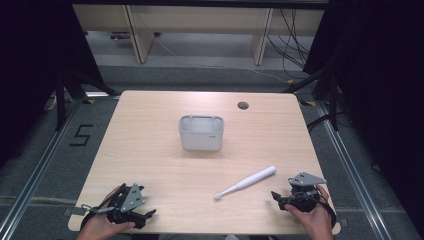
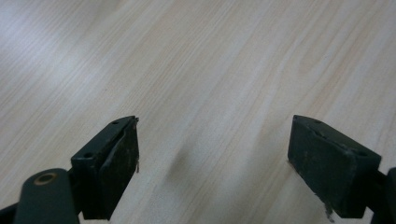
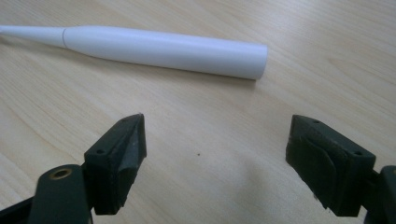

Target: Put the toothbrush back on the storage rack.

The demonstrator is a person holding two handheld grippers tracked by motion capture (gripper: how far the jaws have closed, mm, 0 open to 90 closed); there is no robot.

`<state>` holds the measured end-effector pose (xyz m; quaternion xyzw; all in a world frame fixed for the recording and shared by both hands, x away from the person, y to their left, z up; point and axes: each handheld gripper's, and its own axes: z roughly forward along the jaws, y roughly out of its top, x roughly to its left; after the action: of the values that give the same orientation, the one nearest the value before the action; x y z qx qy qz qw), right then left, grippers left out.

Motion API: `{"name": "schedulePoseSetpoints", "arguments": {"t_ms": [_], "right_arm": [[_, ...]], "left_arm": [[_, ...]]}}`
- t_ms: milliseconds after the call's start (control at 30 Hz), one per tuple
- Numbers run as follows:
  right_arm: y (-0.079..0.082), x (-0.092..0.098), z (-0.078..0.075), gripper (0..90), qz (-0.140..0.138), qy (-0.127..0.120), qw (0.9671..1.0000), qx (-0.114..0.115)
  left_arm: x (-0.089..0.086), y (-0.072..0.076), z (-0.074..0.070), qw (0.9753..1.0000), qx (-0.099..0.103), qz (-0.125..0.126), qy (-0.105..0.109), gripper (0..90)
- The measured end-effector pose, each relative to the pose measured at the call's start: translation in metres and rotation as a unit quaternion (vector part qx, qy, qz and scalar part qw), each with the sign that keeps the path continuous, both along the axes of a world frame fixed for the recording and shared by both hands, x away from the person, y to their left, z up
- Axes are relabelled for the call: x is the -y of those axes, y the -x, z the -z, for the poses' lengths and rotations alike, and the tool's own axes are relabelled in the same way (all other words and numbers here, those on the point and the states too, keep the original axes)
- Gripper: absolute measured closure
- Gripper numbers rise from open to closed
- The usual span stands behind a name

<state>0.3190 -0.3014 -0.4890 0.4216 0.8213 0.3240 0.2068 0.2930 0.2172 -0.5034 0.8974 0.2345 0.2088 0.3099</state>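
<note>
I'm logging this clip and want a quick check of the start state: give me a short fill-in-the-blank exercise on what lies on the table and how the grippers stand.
1. The white toothbrush lies flat on the wooden table, nearer the ____ gripper.
2. The grey container stands ____ near the table's middle.
3. The jaws of the left gripper and the right gripper are both ____.
4. Neither gripper holds ____.

Missing words: right; upright; open; anything

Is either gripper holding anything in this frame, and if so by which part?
Nothing is held. Both the left gripper and right gripper are open over bare table; the toothbrush lies untouched near the right one.
</note>
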Motion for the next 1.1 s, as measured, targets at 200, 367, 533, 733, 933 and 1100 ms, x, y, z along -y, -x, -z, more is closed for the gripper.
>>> {"name": "schedulePoseSetpoints", "arguments": {"t_ms": [200, 367, 533, 733, 933, 1100], "right_arm": [[-0.001, -0.004, -0.001, 21.3, -0.014, 0.001, 0.9999, -0.004], [-0.001, -0.007, -0.004, 21.8, -0.016, 0.001, 0.9999, 0.002], [-0.001, -0.01, -0.008, 23.6, -0.024, -0.001, 0.9997, 0.01], [-0.003, -0.014, -0.011, 23.6, -0.041, 0.008, 0.999, 0.014], [-0.007, -0.023, -0.018, 24.0, -0.064, -0.003, 0.9979, 0.011], [-0.012, -0.032, -0.022, 25.5, -0.089, 0.012, 0.9959, 0.011]], "left_arm": [[0.0, 0.0, 0.0, 1.0, 0.0, 0.0, -0.001, 16.2], [0.0, 0.0, 0.0, 1.0, -0.001, 0.0, 0.0, 16.1], [0.0, -0.001, 0.0, 1.0, -0.001, -0.001, -0.001, 16.2], [0.0, 0.0, 0.0, 1.0, -0.001, 0.0, -0.001, 16.2], [0.0, 0.0, 0.0, 1.0, -0.001, -0.001, -0.002, 16.2], [-0.001, -0.001, 0.0, 1.0, 0.0, -0.001, -0.006, 16.2]]}}
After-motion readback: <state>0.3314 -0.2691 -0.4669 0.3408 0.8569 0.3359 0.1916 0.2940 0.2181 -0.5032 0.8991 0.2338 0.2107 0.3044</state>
